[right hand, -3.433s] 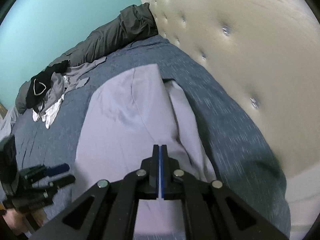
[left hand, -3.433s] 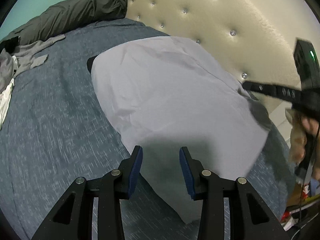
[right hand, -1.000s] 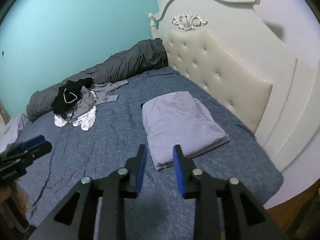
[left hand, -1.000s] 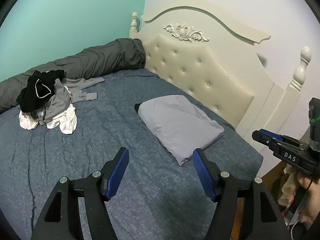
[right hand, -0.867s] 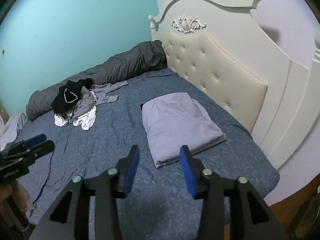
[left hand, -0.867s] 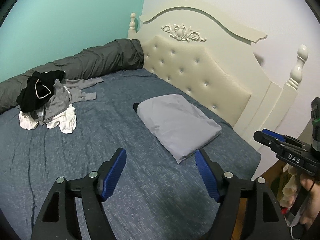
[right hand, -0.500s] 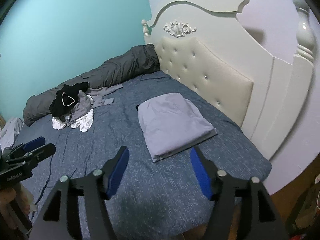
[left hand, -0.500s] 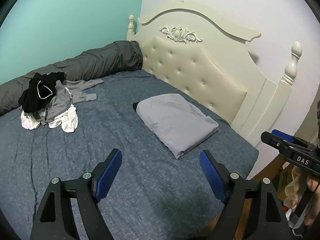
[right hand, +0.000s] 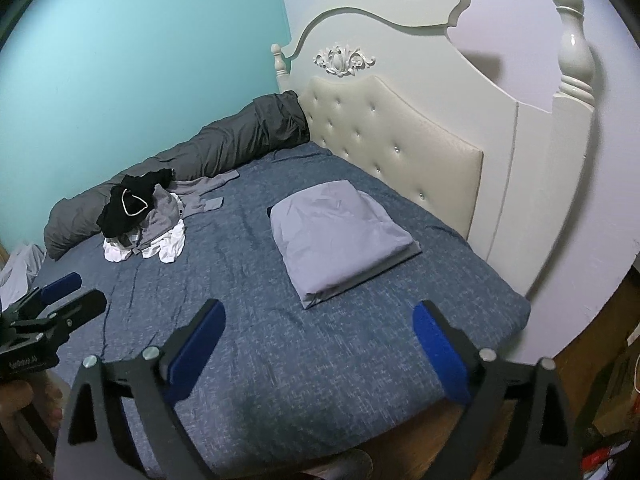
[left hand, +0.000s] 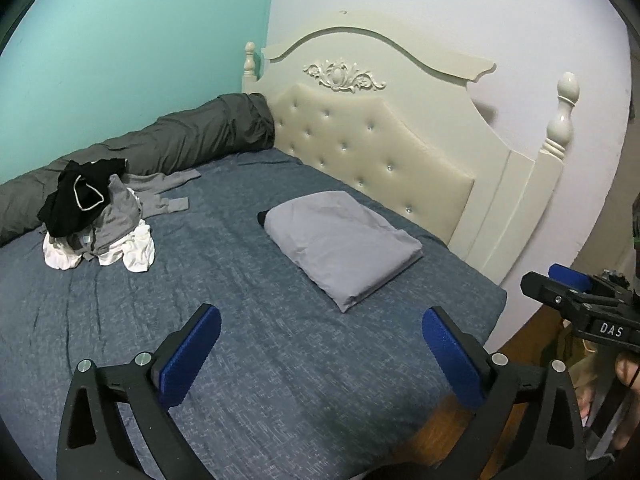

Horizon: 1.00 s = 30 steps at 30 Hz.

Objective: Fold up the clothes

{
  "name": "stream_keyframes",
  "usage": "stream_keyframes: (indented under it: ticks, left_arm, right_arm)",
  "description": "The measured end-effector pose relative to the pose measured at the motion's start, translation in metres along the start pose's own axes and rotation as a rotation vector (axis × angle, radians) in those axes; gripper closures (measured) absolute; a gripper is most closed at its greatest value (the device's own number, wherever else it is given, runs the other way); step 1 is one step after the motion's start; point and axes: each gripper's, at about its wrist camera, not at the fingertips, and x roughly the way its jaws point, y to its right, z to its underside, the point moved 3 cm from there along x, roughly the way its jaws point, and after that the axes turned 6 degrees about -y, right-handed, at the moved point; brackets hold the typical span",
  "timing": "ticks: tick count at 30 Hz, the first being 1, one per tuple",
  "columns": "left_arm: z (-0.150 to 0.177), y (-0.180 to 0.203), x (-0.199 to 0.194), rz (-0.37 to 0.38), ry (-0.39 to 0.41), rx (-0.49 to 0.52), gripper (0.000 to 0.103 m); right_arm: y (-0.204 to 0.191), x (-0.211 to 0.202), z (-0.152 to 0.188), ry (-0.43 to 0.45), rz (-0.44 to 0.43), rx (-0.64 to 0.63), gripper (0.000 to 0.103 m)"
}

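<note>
A folded lilac garment (left hand: 344, 246) is laid flat on the blue bed (left hand: 280, 360), just beside the cream headboard (left hand: 376, 148); its long axis is run from 10 o'clock to 4 o'clock in the left wrist view, with one corner pointed toward the near edge of the mattress; something black is glimpsed at its far left corner. An unfolded clothes pile (left hand: 96, 220) is seen at 10 o'clock, well apart from it, against a grey rolled duvet (left hand: 168, 140) along the teal wall; bare bedcover is left between the two. The left gripper (left hand: 320, 344) and the right gripper (right hand: 318, 336) are held above the near bed edge, fingers spread wide with nothing between them.
</note>
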Motion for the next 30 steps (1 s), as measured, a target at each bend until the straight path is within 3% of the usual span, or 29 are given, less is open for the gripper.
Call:
stream_keyframes:
  ticks: [30]
  left_arm:
    - [0.031, 0.004, -0.038, -0.004, 0.037, -0.004, 0.0]
  right_arm:
    - [-0.023, -0.041, 0.038, 0.039, -0.035, -0.006, 0.004]
